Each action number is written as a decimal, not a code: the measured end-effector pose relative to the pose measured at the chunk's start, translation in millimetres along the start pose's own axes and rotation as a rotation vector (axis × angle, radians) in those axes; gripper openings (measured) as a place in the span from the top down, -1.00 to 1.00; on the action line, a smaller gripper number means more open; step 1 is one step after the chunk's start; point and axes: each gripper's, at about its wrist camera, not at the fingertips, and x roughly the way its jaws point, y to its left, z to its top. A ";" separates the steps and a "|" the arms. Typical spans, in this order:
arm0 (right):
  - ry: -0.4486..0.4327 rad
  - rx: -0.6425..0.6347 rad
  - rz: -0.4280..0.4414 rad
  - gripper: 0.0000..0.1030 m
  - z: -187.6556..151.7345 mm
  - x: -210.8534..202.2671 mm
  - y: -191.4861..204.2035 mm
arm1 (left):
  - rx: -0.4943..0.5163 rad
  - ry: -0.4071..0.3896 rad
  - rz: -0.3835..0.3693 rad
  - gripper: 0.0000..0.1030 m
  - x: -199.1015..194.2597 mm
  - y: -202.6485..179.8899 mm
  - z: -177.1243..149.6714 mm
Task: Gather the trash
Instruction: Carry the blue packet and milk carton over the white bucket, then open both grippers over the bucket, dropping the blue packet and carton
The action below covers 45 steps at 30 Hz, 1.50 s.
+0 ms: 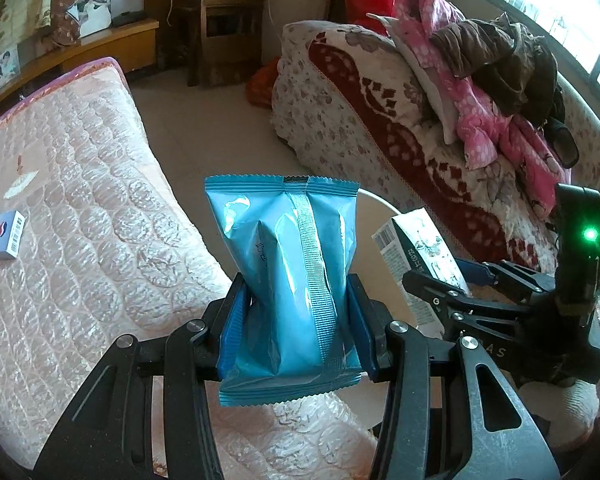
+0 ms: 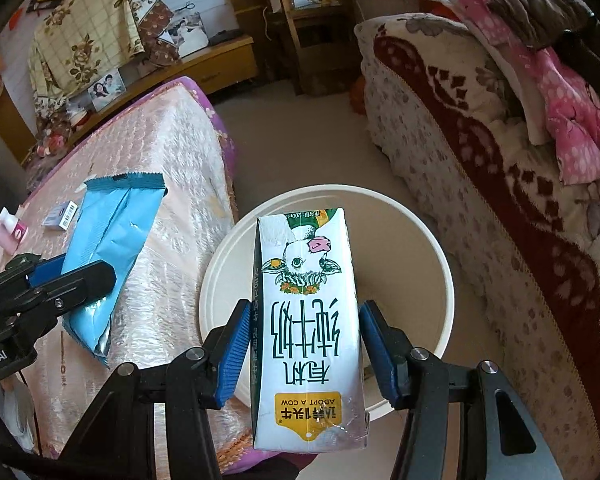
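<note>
Brightness: both views are well lit by daylight, with no dim areas apart from the black fisheye corners.
Light source: a blown-out window point(image 1: 548, 8) above the floral red-and-cream blanket-covered sofa point(image 1: 380, 120).
Glare: white highlights streak the shiny blue foil snack packet point(image 1: 288, 280); the glossy white milk carton with a cow drawing point(image 2: 308, 320) glints near its lower end; the quilted pink satin cover point(image 1: 80, 240) opposite the sofa shimmers.
Shadows: soft and faint on the pale floor beside the sofa.
Distortion: strong barrel bending, with sofa edges curving toward the rim.
Focus: sharp centre, and slight softness at the far edges.
Extra light: a green indicator lamp point(image 1: 590, 234) glows in front of the sofa.
</note>
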 end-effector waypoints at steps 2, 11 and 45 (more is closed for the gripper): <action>0.003 0.003 0.001 -0.03 0.1 1.8 -1.0 | 0.003 0.000 0.000 0.12 1.9 -2.2 1.2; 0.001 0.010 0.003 -0.03 0.6 3.0 -2.9 | 0.007 0.000 0.001 0.12 4.4 -3.4 1.4; -0.001 0.097 -0.033 -0.10 2.7 8.5 -23.5 | 0.001 0.007 -0.060 -0.09 16.7 -7.6 -0.6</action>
